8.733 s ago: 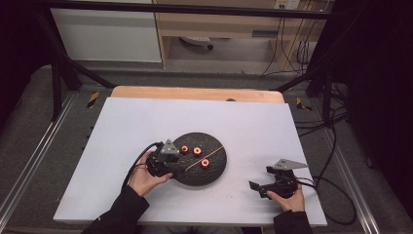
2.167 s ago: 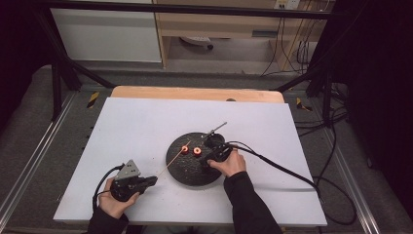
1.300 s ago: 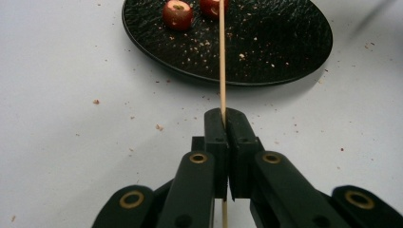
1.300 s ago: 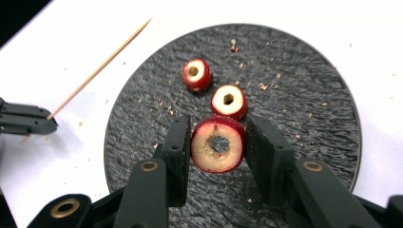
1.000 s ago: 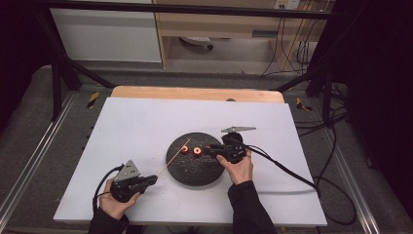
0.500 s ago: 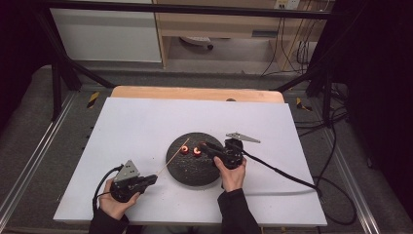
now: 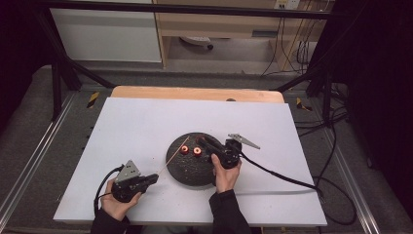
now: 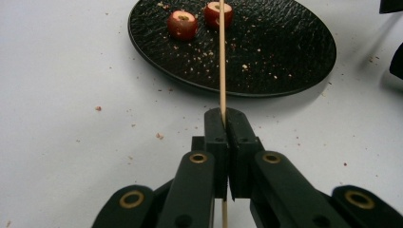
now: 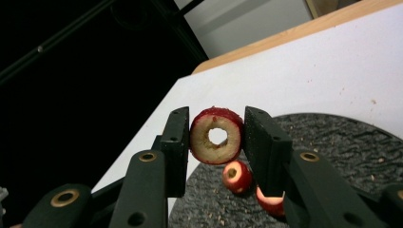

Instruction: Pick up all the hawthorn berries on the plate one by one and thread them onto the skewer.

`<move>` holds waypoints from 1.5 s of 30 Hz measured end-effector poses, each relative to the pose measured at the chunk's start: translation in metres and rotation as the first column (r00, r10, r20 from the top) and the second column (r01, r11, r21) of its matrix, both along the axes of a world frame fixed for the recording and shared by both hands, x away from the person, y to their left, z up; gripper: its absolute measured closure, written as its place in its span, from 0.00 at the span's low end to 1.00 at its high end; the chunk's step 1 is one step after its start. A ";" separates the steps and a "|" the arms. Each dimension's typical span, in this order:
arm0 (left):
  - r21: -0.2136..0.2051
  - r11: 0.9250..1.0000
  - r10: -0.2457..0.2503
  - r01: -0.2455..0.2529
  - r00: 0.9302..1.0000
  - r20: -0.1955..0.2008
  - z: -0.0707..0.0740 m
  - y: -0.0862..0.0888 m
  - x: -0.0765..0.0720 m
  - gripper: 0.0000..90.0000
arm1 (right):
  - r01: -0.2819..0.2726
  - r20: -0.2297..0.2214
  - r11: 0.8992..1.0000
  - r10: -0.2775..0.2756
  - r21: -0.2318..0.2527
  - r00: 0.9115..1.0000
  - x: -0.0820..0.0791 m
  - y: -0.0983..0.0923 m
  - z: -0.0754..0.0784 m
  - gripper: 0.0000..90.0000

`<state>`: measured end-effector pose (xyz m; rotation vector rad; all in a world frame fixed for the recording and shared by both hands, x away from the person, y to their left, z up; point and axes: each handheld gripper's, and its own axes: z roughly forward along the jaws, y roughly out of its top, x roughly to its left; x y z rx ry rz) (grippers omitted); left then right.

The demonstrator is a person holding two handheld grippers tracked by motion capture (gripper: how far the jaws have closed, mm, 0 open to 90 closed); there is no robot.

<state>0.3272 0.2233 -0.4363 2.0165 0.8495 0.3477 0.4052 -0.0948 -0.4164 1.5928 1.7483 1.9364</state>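
A black round plate [image 7: 195, 170] sits mid-table with two red fruit pieces [image 7: 184, 149] [image 7: 197, 151] on it. My left gripper [image 7: 153, 176], low at the front left, is shut on a thin wooden skewer [image 7: 173, 155] that slants up over the plate's left rim. In the left gripper view the gripper [image 8: 223, 118] holds the skewer [image 8: 222, 71], which points at the fruit pieces [image 8: 182, 23] on the plate [image 8: 285, 61]. My right gripper [image 7: 204, 143] hovers over the plate's right side. Seen in its own view, the right gripper [image 9: 216, 114] is shut on a red ring slice [image 9: 209, 142] with a centre hole, above two pieces [image 9: 237, 176] [image 9: 271, 199].
The white table top [image 7: 146, 126] has a wooden strip [image 7: 195, 93] along its far edge. The right gripper's cable [image 7: 282, 178] trails across the table to the right. Crumbs lie on the plate and near it [image 8: 159, 136]. Dark frame bars and floor cables surround the table.
My right hand has sunk a little toward the plate with the ring slice still in its jaws. The left hand and skewer have stayed in place.
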 end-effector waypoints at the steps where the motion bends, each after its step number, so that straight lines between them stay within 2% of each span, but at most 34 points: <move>1: -0.004 1.000 0.000 0.000 1.000 -0.002 0.000 0.000 0.000 0.98 | 0.003 0.005 1.000 -0.003 0.004 1.000 0.001 0.000 0.000 0.70; 9: -0.045 0.999 0.014 -0.014 1.000 0.007 -0.001 -0.008 0.000 0.98 | 0.036 0.027 0.997 -0.037 0.067 0.999 0.011 -0.002 0.004 0.70; 20: -0.063 0.998 0.020 -0.018 1.000 0.023 -0.002 -0.018 -0.001 0.98 | 0.043 0.050 0.988 -0.051 0.149 0.997 0.016 -0.003 0.006 0.70; 26: -0.080 0.997 0.021 -0.020 1.000 0.017 -0.004 -0.022 0.000 0.98 | 0.053 0.075 0.983 -0.067 0.173 0.995 0.015 -0.004 0.009 0.70; 45: -0.104 0.994 0.024 -0.021 0.999 0.030 -0.008 -0.032 -0.002 0.98 | 0.056 0.094 0.969 -0.081 0.239 0.992 0.013 0.000 0.005 0.70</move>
